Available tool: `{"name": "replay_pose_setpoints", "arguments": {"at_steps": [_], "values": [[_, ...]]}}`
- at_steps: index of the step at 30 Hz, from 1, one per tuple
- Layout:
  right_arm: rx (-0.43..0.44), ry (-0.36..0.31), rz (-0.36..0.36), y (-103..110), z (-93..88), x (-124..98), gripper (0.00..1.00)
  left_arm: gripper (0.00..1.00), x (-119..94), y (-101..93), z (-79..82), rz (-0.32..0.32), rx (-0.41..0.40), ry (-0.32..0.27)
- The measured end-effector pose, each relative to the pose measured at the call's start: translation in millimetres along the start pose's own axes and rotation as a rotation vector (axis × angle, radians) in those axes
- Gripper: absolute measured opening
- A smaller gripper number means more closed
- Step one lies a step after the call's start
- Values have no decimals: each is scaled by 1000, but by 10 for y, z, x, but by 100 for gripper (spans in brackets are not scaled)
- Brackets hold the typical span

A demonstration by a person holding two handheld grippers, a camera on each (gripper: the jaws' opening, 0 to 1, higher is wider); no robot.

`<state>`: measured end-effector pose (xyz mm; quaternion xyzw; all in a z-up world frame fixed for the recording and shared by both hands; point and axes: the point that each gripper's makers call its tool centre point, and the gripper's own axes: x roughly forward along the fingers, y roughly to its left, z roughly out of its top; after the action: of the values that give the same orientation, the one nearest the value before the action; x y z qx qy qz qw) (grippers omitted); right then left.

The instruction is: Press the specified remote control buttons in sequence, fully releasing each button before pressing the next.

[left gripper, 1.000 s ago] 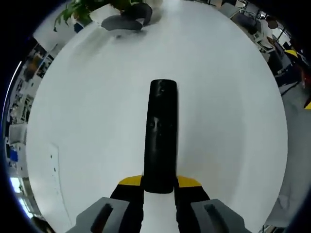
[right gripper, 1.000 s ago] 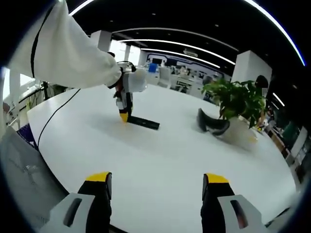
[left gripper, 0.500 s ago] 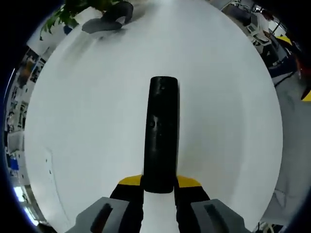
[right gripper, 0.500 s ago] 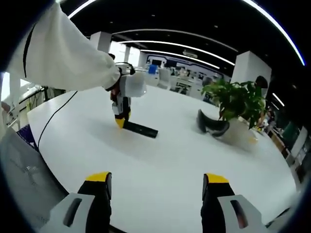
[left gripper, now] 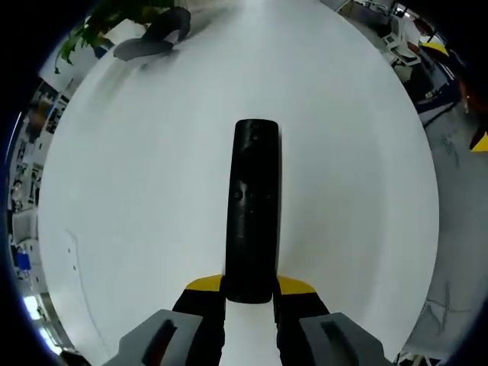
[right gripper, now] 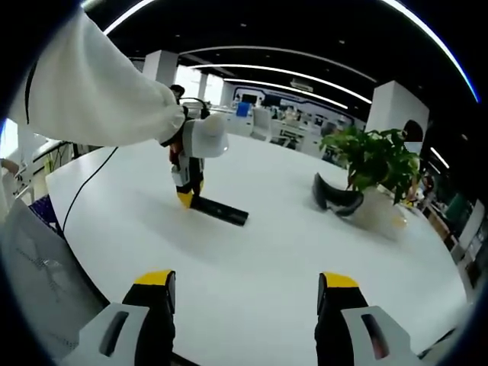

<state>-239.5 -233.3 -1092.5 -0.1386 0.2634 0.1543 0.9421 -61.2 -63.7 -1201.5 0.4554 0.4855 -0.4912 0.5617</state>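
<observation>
The bench (left gripper: 137,175) is a broad, rounded slab with a smooth, matte white top; in your right gripper view it spreads across the lower half of the frame (right gripper: 305,244). At right centre of that view stands a leafy green plant (right gripper: 375,162) in a pale pot, with a dark, curved, shell-like object (right gripper: 334,197) lying just beside it on the bench; your left gripper view shows the same dark object (left gripper: 152,38) at upper left. At upper left of the right gripper view your white sleeve (right gripper: 91,95) slopes down to the left hand-held gripper (right gripper: 185,200). That gripper (left gripper: 250,293), yellow-tipped with grey bodies, is closed on the near end of the remote control (left gripper: 252,210), a long, slim, glossy black bar with rounded ends, lying flat on the bench at frame centre; the right gripper view shows it (right gripper: 221,211) left of centre. Your right hand-held gripper (right gripper: 245,293) hangs above the bench with its jaws set wide apart, holding nothing.
</observation>
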Motion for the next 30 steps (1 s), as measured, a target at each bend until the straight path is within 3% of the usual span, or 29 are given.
{"name": "replay_pose_setpoints", "arguments": {"at_steps": [15,30], "values": [[14,-7,12,15,9,-12,72,23,-6,-275,-1,-1,3,37],[22,-10,34,49,25,-23,56,23,-23,-491,-22,1,-13,53]]}}
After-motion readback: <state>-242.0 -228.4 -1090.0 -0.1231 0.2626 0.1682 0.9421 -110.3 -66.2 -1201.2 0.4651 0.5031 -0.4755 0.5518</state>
